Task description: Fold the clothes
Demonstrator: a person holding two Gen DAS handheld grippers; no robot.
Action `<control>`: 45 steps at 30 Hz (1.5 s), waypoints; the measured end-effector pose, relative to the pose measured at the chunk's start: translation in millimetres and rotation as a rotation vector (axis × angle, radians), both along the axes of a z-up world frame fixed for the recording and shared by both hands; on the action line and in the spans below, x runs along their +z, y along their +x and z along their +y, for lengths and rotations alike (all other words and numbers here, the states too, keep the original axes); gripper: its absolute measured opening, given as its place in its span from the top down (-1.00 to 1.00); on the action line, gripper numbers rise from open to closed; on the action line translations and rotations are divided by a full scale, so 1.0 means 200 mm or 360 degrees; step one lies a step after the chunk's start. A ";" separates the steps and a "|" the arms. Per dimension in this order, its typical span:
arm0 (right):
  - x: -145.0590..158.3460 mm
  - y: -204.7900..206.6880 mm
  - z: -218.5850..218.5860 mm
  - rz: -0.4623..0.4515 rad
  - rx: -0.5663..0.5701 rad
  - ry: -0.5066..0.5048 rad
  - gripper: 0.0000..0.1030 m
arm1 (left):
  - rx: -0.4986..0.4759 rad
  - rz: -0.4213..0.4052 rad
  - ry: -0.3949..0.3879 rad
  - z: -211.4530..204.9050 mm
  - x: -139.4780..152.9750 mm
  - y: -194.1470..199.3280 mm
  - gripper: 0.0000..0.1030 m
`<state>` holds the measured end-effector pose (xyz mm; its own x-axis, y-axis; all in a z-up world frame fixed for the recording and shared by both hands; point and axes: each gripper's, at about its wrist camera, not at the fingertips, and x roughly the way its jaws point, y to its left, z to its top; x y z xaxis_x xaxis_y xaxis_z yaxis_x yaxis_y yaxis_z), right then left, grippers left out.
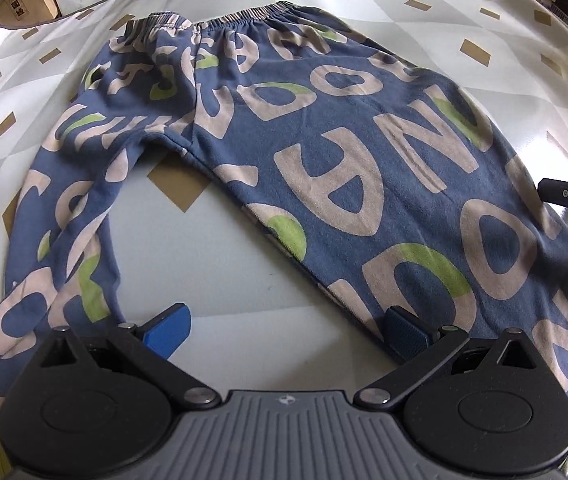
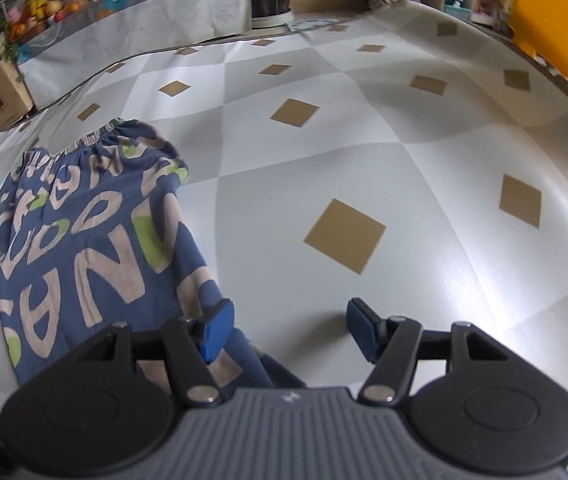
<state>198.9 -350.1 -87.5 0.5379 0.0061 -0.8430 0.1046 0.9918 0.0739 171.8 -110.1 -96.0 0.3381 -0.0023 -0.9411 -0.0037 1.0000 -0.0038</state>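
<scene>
My left gripper (image 1: 286, 334) hangs over the bare worktop (image 1: 212, 248) in the wedge between the two legs of the trousers (image 1: 324, 168). My jaws stand wide there and grip nothing; one blue pad sits close beside the left leg and the other over the inner hem of the right leg, though I cannot tell whether it touches the cloth.

The trousers — blue, printed with big pale letters and green patches — lie flat and spread out, their elastic waistband (image 1: 240, 16) toward the far edge of the worktop and the legs splayed back toward me.

My right gripper (image 2: 290, 330) sits at the outer side of the right trouser leg (image 2: 96, 248). Its jaws are parted about halfway and hold nothing: the left pad hovers above the edge of that leg, the right pad over the bare checked cover (image 2: 404, 184) of grey and white squares with tan diamonds.

Beyond the far edge I see a cardboard box (image 2: 2, 92) with a plant — and a pile of fruit (image 2: 44, 10) behind it.
</scene>
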 end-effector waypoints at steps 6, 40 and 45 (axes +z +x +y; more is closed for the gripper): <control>-0.02 0.00 -0.01 -0.0053 0.0013 -0.0096 -0.19 | 0.0013 0.0000 -0.0022 0.01 0.00 0.00 -1.00; 0.05 0.01 0.30 -0.0133 0.0611 0.0061 0.73 | 0.0006 -0.0007 -0.0023 0.00 0.00 -0.01 -1.00; 0.05 -0.03 0.37 -0.0156 0.0819 -0.0005 0.65 | 0.0003 -0.0008 -0.0026 0.00 0.00 -0.01 -1.00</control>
